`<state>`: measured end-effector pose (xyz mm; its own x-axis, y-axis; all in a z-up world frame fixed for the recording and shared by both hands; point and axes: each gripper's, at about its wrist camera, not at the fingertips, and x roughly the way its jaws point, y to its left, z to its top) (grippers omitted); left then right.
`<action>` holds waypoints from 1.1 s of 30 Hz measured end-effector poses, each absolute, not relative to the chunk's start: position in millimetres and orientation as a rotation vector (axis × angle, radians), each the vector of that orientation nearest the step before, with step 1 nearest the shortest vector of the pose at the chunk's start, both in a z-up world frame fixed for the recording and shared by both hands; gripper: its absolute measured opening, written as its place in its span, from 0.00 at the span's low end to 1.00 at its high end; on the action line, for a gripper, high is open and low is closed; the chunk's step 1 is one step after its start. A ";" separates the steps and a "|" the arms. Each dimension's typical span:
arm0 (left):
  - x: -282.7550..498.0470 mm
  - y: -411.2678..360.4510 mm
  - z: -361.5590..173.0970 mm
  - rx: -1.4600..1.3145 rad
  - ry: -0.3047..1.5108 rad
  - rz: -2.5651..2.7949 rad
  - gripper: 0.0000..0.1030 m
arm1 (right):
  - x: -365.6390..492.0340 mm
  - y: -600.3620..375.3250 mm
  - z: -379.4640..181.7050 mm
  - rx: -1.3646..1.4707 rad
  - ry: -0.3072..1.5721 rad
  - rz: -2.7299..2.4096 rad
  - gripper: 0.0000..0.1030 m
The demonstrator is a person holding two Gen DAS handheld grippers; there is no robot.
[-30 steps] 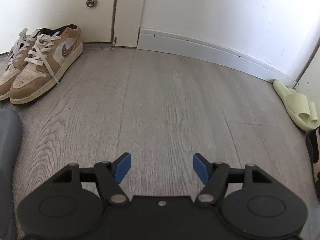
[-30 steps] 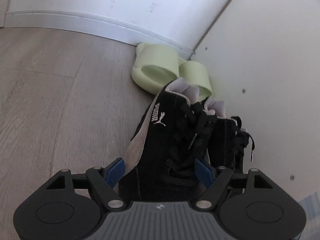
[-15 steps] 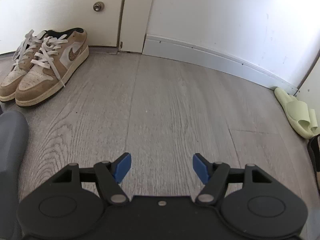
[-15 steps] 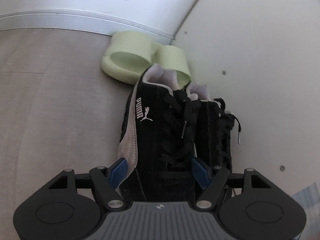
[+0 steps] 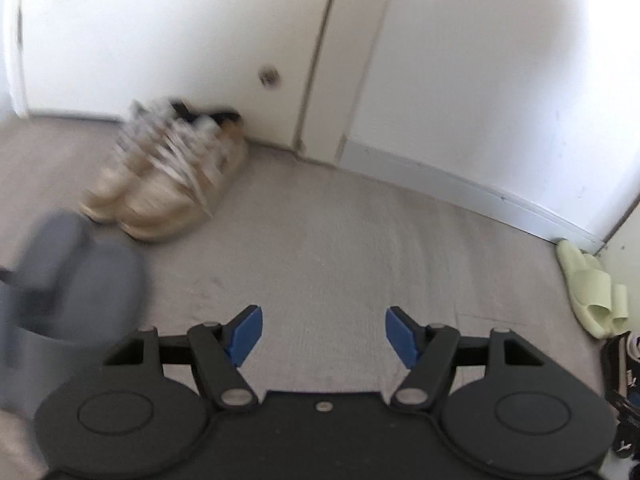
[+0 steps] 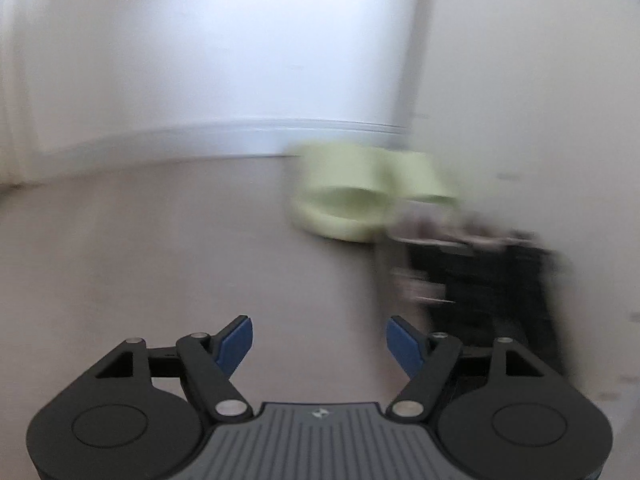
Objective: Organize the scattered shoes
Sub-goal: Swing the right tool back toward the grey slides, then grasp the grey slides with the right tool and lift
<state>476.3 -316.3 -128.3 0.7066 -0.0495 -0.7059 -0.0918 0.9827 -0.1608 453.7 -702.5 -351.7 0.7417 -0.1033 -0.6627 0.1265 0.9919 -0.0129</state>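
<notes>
A pair of tan and white sneakers stands blurred by the white door at far left. Pale green slides lie in the right corner, with black sneakers just nearer at the frame edge. My left gripper hangs open over bare floor, holding nothing. In the right wrist view the green slides and the black sneakers sit blurred against the right wall. My right gripper is open and empty, left of the black sneakers and apart from them.
A grey rounded object fills the left edge of the left wrist view. A white baseboard runs along the far wall. A door with a round knob stands behind the tan sneakers. Grey wood floor lies between the pairs.
My right gripper has let go of the black sneaker and pulled back and left; the sneakers now rest by the wall. The left gripper has backed away and swung, so the tan sneakers appear farther off.
</notes>
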 end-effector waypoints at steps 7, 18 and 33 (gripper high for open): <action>484.4 -268.9 32.5 -0.047 0.731 0.035 0.70 | 509.8 -565.2 -335.2 0.067 0.759 0.335 0.74; 413.2 -162.4 -62.1 0.007 0.628 0.255 0.74 | 499.6 -361.0 -361.4 0.005 0.684 0.841 0.74; 336.6 -47.0 -206.5 -0.219 0.702 0.456 0.74 | 392.7 -208.8 -387.0 -0.725 0.362 1.198 0.78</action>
<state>336.6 -47.0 -206.5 0.6705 0.3294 -0.6648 -0.4736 0.8797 -0.0418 392.7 -208.8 -387.0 0.3446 0.7120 -0.6119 -0.9316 0.1790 -0.3163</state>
